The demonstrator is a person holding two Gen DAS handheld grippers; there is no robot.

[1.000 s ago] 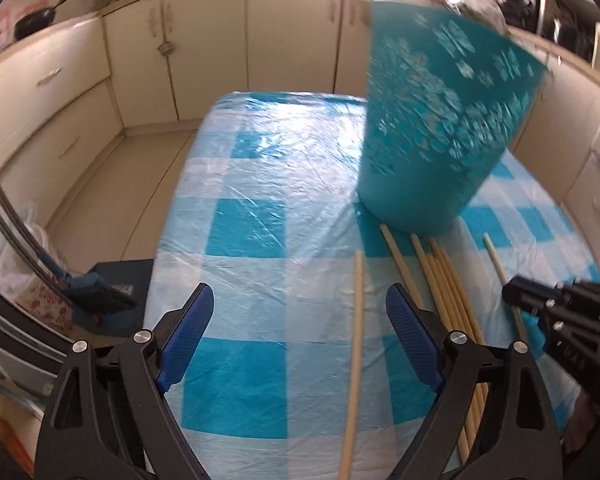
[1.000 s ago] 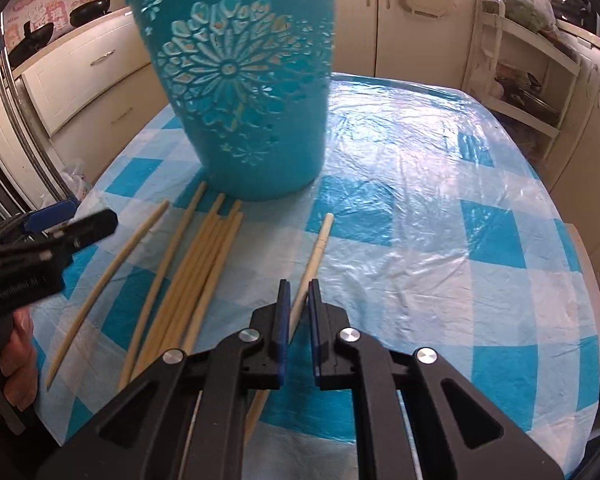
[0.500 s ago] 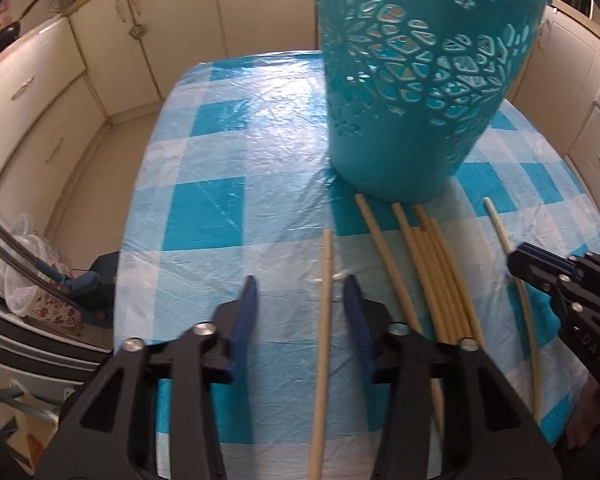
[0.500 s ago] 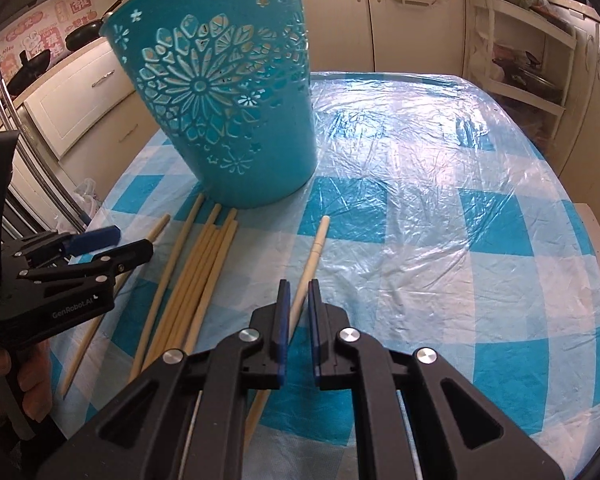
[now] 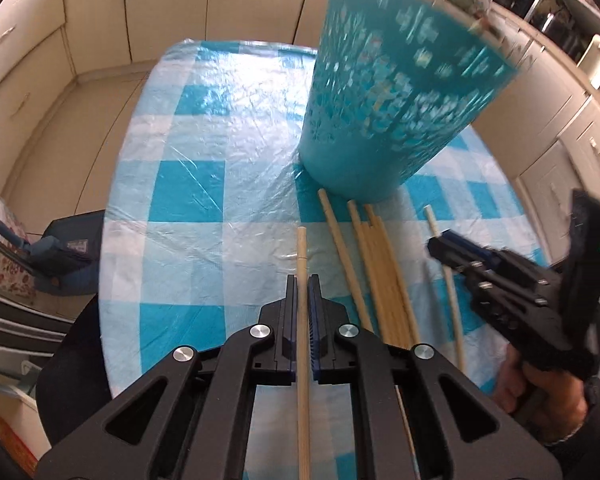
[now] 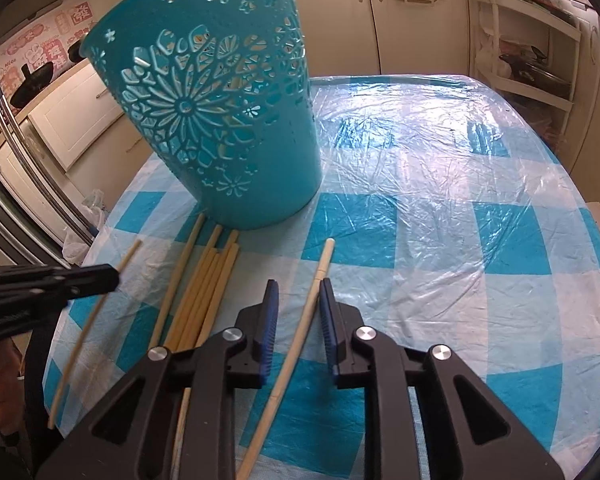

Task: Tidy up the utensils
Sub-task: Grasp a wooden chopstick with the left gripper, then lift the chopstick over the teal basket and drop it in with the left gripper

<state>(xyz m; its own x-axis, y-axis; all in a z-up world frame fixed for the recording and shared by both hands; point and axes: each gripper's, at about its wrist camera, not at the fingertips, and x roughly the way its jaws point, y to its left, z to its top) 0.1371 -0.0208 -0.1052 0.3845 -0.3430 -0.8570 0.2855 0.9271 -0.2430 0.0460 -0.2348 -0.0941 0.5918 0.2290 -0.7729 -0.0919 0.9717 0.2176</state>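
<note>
Currently the left gripper has its jaws clamped tight on a single wooden chopstick, blue pads pressing both sides, the stick running straight out between the fingers toward the teal basket. The right gripper has just been opening: jaws now stand partly apart, with a paler chopstick lying between them on the table, pads not touching it as far as the right wrist view shows. That stick lies diagonally, tip pointing up toward the basket's base. Teal cut-out basket stands upright on the blue-and-white checked tablecloth, which is under a clear plastic cover. A bundle of chopsticks lies side by side on the cloth, between the two grippers, far ends just beside or touching the basket's foot. One thinner stick lies apart on the left of the bundle in the right wrist view, passing beneath the left gripper's tip. Part of a hand grips the right gripper's handle.
</note>
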